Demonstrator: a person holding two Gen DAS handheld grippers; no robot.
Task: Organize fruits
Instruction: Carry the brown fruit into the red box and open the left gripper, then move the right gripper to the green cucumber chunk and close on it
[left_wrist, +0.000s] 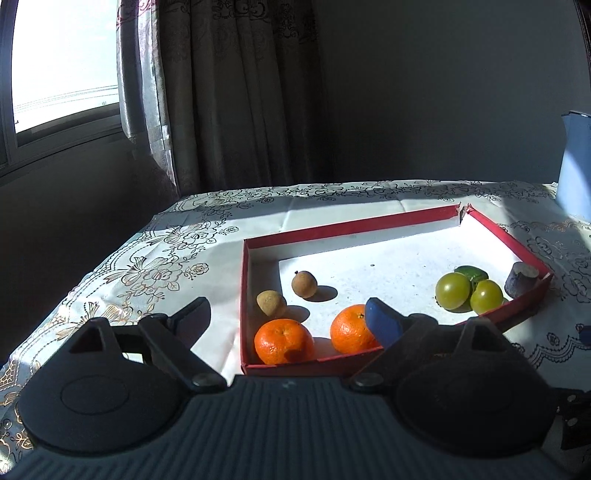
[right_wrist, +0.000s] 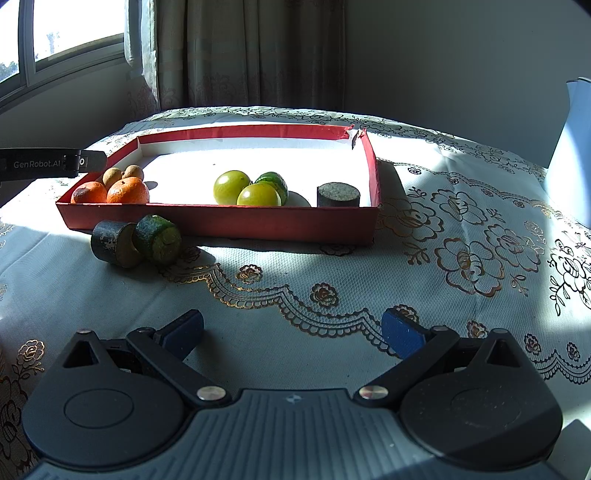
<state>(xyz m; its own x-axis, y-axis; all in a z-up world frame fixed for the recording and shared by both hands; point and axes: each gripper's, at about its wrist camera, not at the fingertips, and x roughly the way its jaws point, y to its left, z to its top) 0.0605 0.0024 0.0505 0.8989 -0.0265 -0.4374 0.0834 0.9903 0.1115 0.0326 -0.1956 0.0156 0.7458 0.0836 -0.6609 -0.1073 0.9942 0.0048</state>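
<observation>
A shallow red box (left_wrist: 343, 225) (right_wrist: 229, 220) lies on the table. Inside at its left are two oranges (left_wrist: 283, 340) (right_wrist: 128, 191) and two small brown fruits (left_wrist: 304, 283) (right_wrist: 112, 176). At its right are two green round fruits (left_wrist: 453, 290) (right_wrist: 231, 186), a dark green fruit (left_wrist: 472, 273) (right_wrist: 273, 181) and a dark cylinder piece (left_wrist: 521, 279) (right_wrist: 338, 194). A dark cylinder (right_wrist: 112, 242) and a green cut piece (right_wrist: 159, 239) lie outside, by the box's front wall. My left gripper (left_wrist: 288, 321) is open above the box's near left corner. My right gripper (right_wrist: 291, 332) is open and empty above the cloth.
The table carries a white floral cloth (right_wrist: 461, 251). A blue-white container (left_wrist: 576, 170) (right_wrist: 572, 147) stands at the far right. Curtains (left_wrist: 236, 92) and a window (left_wrist: 62, 62) are behind. The left gripper's body (right_wrist: 44, 164) shows at the left of the right wrist view.
</observation>
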